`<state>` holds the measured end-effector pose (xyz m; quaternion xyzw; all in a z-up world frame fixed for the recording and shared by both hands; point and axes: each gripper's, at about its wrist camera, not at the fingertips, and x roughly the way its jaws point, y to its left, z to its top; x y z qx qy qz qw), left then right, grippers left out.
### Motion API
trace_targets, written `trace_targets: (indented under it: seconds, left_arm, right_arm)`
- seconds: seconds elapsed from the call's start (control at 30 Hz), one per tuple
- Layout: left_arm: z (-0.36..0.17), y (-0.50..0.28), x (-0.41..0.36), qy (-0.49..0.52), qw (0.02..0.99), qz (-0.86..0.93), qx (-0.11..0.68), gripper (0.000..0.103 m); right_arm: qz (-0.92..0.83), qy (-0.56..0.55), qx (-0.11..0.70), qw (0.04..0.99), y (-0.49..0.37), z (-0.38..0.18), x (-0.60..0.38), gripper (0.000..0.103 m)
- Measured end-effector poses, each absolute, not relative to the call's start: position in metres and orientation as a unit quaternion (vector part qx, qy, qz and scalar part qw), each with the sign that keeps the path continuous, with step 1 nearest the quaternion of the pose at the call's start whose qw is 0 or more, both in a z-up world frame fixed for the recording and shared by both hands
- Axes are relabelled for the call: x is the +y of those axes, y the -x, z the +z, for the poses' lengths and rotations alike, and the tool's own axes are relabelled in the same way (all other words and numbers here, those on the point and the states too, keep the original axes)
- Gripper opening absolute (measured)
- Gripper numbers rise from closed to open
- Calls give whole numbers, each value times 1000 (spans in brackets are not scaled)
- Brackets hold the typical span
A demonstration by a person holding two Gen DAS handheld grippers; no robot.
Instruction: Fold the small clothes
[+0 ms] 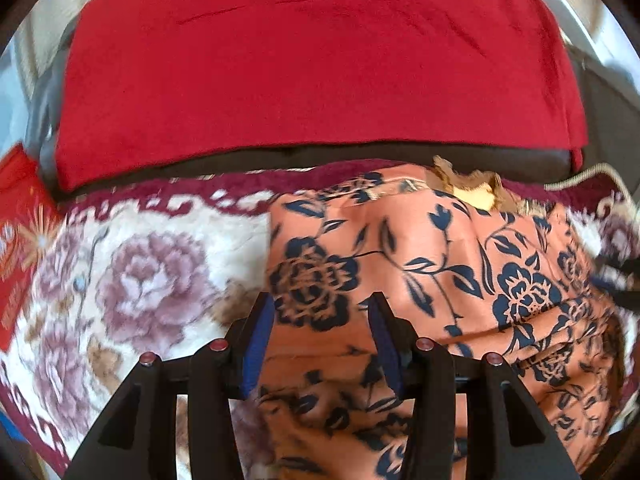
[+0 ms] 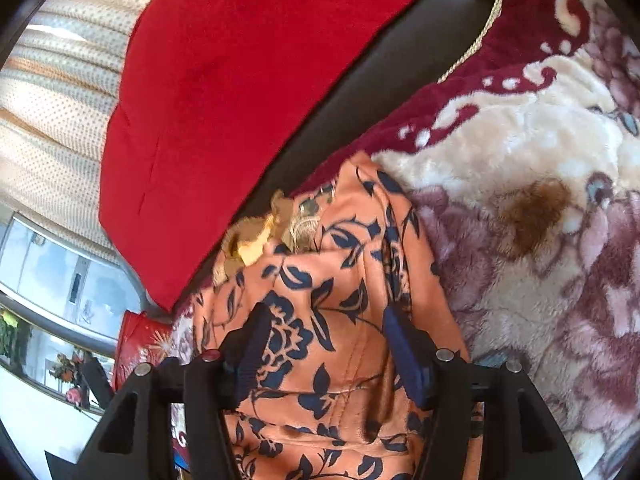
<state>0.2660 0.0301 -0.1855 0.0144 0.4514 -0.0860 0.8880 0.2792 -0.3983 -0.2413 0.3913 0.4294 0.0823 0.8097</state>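
An orange garment with a dark blue flower print (image 1: 432,264) lies on a flowered plush blanket (image 1: 152,280). It also shows in the right wrist view (image 2: 340,280). Gold lace trim (image 1: 468,188) sits at its far edge. My left gripper (image 1: 322,312) is open just above the garment's left part, its blue pads apart. My right gripper (image 2: 326,328) is open over the garment's near part, empty. The right gripper's tip shows at the right edge of the left wrist view (image 1: 624,284).
A big red cushion (image 1: 312,68) lies behind the blanket on a dark seat edge (image 1: 360,156). A red printed packet (image 1: 20,236) lies at the far left. A cord (image 2: 484,28) runs along the blanket's far edge. A curtain (image 2: 52,120) and window are beyond.
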Motion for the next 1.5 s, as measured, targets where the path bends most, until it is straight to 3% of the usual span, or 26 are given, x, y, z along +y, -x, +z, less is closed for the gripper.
trace_targets:
  seconds: [0.3,0.43,0.6,0.87,0.97,1.23,1.4,1.5]
  left_arm:
    - [-181,-252,31,-3,895,-97,435,49]
    - [-184,-250,-6,-36,895,-128,426,49]
    - [-195,-251,-47,-76,889,-143,428,49]
    - [-223,-252,-64,-156,865,-121,460,56]
    - [-219,-251,-62,-155,868,-126,456,56]
    - [-188,-255,-41,-94,897,-118,417,56]
    - [-216,-266,-53,-122,875,-100,457,56]
    - [-222,-265,-55,-138,873,-99,457,56]
  right_arm:
    - [20,-284,439,852,-275,-231,-364,64]
    - [4,-200,390,899,-258,-203,-336,64]
    - [86,-185,343,917,-254,-186,-311,64]
    - [131,-109,445,879,-289,-230,-255,65]
    - [127,-68,437,888,-288,-230,-247,65]
    - [145,-128,372,908,-281,-207,-251,65]
    - [145,-68,440,884,-298,-237,-219,65]
    - [144,-14,426,893,-292,-236,-207,66]
